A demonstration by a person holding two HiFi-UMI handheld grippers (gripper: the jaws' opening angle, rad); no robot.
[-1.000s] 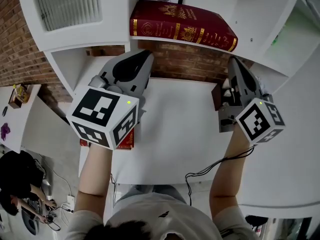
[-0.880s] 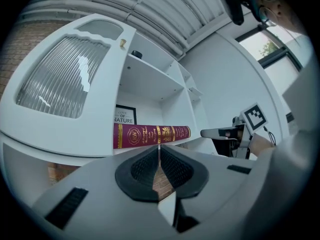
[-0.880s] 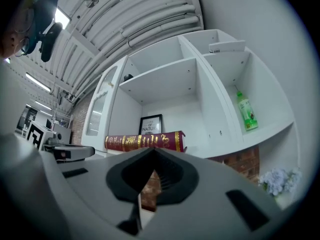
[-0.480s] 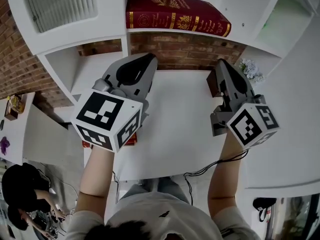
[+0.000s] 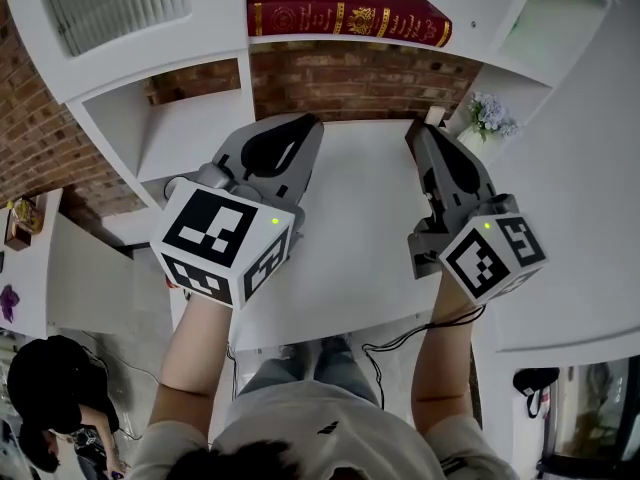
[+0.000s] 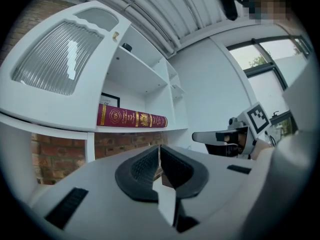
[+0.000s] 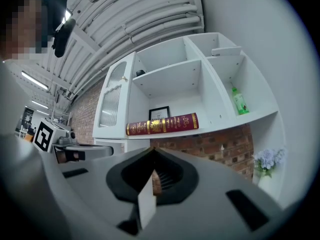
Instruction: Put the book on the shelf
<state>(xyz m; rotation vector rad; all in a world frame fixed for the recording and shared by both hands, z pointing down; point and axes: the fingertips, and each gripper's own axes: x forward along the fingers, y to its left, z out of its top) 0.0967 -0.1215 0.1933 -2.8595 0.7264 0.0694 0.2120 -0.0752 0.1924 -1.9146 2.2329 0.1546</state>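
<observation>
The dark red book with gold print [image 5: 345,13] lies flat on the white shelf [image 5: 300,46] above the brick wall, and shows too in the left gripper view [image 6: 131,118] and the right gripper view [image 7: 162,124]. Nothing holds it. My left gripper [image 5: 310,128] hovers over the white table [image 5: 360,218] below the shelf, jaws shut and empty. A little to its right my right gripper [image 5: 415,133] is also shut with nothing in it. Both point toward the shelf, well short of the book.
A cabinet door with ribbed glass [image 5: 120,3] is left of the book. A small framed picture [image 7: 159,113] stands behind it. A green bottle [image 7: 239,101] sits in the right compartment. Pale flowers [image 5: 490,116] stand at the table's back right. A person [image 5: 40,388] is at the lower left.
Both grippers have drawn back from the shelf and moved nearer each other over the table. The book stays on the shelf, now higher in the head view.
</observation>
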